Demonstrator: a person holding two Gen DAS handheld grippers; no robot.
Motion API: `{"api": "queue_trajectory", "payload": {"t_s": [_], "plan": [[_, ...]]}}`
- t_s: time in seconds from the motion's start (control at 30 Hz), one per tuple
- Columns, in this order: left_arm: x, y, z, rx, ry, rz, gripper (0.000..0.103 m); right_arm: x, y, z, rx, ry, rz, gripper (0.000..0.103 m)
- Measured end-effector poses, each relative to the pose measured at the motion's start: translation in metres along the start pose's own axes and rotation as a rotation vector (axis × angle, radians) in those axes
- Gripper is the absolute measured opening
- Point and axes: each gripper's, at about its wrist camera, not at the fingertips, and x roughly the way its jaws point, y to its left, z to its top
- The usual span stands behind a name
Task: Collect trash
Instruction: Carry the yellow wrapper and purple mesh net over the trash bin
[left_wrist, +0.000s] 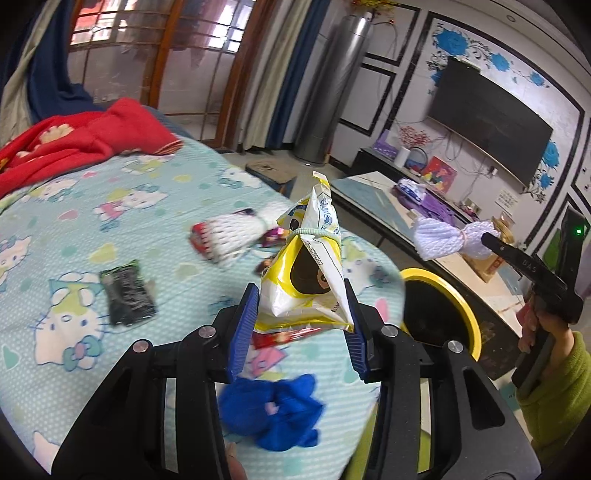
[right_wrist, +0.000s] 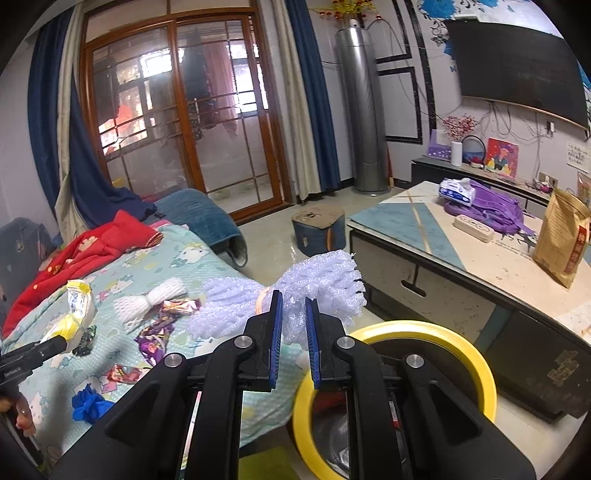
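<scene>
Left wrist: L fingers (left_wrist: 301, 314) grip yellow bag (left_wrist: 306, 273) | R fingers (right_wrist: 294, 319) grip foam net (right_wrist: 317, 284) | yellow-rim bin (right_wrist: 476, 354) nearby

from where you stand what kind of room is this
Most likely a living room in a home that doubles as a sleeping space: a wall-mounted TV above a low cabinet, a coffee table, and a bed or sofa under a cartoon-cat sheet.

The bed (left_wrist: 177, 229) is carrying a red blanket (left_wrist: 74, 144), white foam net (left_wrist: 225, 236), black packet (left_wrist: 127, 297), wrappers (right_wrist: 155, 332) and blue cloth (left_wrist: 277, 413).
</scene>
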Motion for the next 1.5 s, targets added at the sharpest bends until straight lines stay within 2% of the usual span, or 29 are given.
{"api": "queue_trajectory", "payload": {"t_s": [0.33,0.63,1.1,1.5], "plan": [[0.023,-0.053,0.004,0.077,0.025,-0.098,0.036,-0.012,-0.035,-0.011,0.051,0.015,-0.064,0.012],[0.051,-0.1,0.003,0.156,0.065,-0.171,0.036,-0.017,-0.052,-0.021,0.032,0.027,-0.136,0.012],[0.105,-0.15,-0.01,0.243,0.163,-0.227,0.036,-0.001,-0.094,-0.047,0.039,0.127,-0.233,0.012],[0.147,-0.176,-0.036,0.299,0.259,-0.235,0.036,0.019,-0.115,-0.066,0.093,0.206,-0.233,0.013]]}}
